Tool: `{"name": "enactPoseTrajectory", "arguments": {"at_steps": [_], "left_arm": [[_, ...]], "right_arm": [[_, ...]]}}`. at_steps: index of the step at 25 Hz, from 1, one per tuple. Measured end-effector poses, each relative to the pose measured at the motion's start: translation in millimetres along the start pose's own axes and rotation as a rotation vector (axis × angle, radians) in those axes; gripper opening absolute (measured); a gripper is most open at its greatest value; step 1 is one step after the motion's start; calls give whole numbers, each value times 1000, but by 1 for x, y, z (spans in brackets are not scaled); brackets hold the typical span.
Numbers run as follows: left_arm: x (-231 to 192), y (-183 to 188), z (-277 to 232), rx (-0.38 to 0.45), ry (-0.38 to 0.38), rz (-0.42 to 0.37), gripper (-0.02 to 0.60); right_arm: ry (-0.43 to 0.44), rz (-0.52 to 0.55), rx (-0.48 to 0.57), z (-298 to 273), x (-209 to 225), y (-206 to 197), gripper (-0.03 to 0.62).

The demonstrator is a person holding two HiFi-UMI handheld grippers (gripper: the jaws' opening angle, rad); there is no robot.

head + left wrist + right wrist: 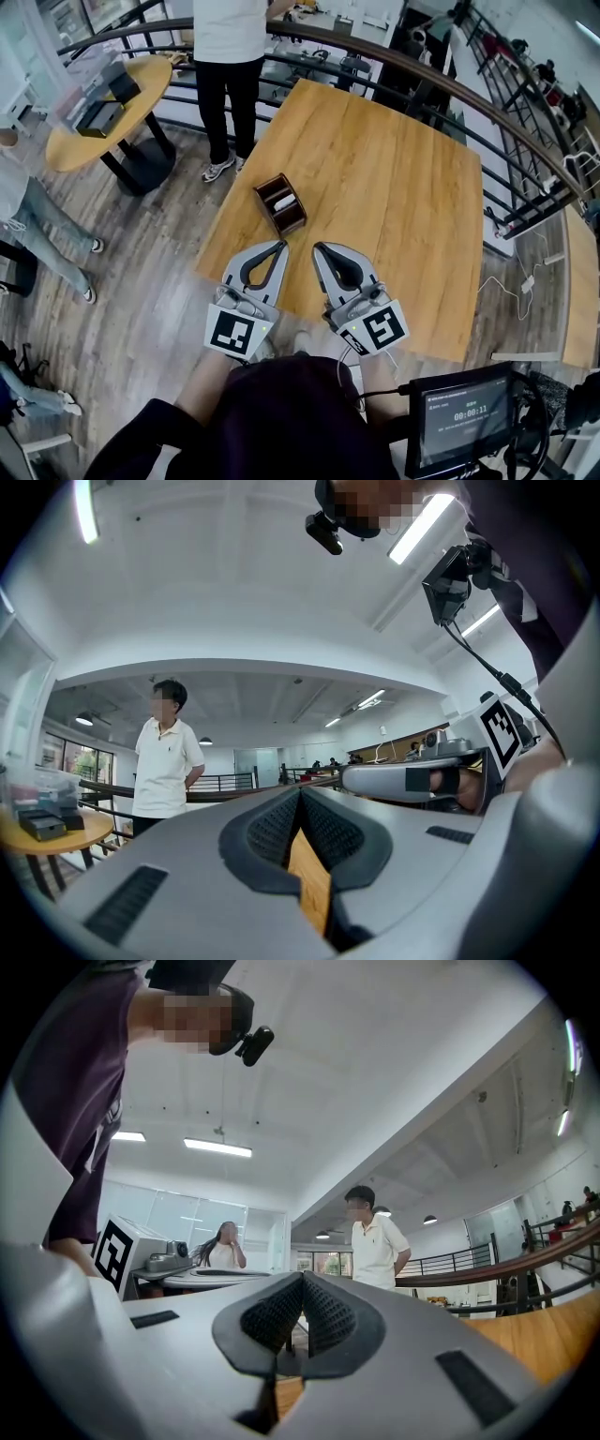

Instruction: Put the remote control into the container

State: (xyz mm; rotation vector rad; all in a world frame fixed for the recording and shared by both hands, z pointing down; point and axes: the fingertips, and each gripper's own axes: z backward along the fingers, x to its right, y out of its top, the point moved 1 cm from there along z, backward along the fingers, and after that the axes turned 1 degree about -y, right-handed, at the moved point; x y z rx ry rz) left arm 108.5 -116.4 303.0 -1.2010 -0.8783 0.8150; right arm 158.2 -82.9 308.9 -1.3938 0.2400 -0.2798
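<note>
A small brown wooden container (279, 204) stands on the wooden table (394, 187), near its left edge. A white remote control (282, 201) lies inside it. Both of my grippers rest side by side on the table's near edge, just short of the container and pointing towards it. The left gripper (280, 247) has its jaws shut with nothing between them, and its tips meet in the left gripper view (298, 795). The right gripper (320, 249) is also shut and empty (302, 1281). Neither gripper touches the container.
A person in a white shirt (230, 56) stands at the table's far left corner. A round table (98, 117) with dark boxes sits to the left, and a curved railing (441, 80) runs behind. A small screen (466, 417) hangs at the lower right.
</note>
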Motion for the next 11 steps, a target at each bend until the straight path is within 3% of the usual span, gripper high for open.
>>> {"name": "enactPoseTrajectory", "arguments": {"at_steps": [11], "left_arm": [[-12,0,7,-2,4,6,11]], "right_arm": [[2,6,-17,-12,-7,0,17]]}}
